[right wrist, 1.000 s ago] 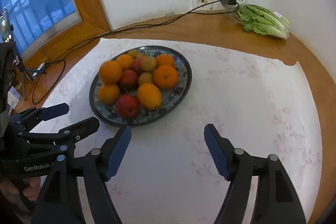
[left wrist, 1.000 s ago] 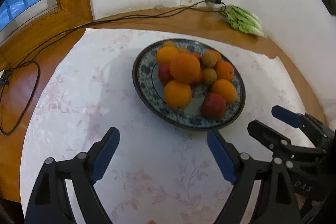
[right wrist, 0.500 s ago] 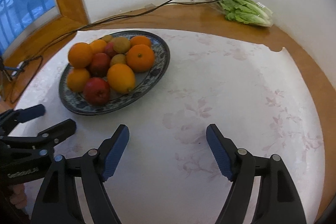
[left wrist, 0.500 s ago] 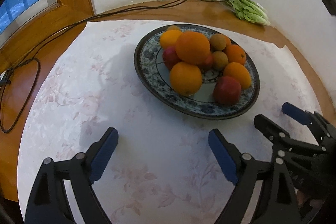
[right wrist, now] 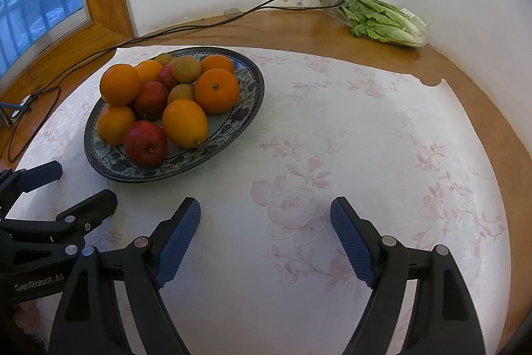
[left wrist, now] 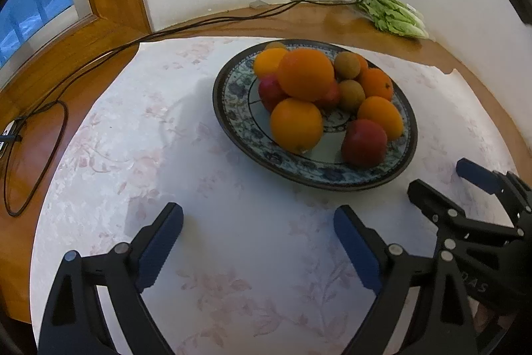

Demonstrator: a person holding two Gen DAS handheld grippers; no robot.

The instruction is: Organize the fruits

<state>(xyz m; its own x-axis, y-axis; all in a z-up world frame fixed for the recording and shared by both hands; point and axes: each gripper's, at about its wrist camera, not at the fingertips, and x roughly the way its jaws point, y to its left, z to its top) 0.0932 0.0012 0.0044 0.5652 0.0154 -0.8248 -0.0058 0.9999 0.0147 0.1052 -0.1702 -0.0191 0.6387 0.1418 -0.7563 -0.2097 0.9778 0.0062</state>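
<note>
Left tongs (left wrist: 257, 237) and right tongs (right wrist: 266, 232) both gape wide, empty, low over the surface (right wrist: 365, 138). Fruit sits heaped on the plate (right wrist: 247, 108). Red apple (right wrist: 145, 144) lies at the plate's near edge, ahead-left of right tongs, ahead-right of left tongs; neither clearly nearer.
</note>
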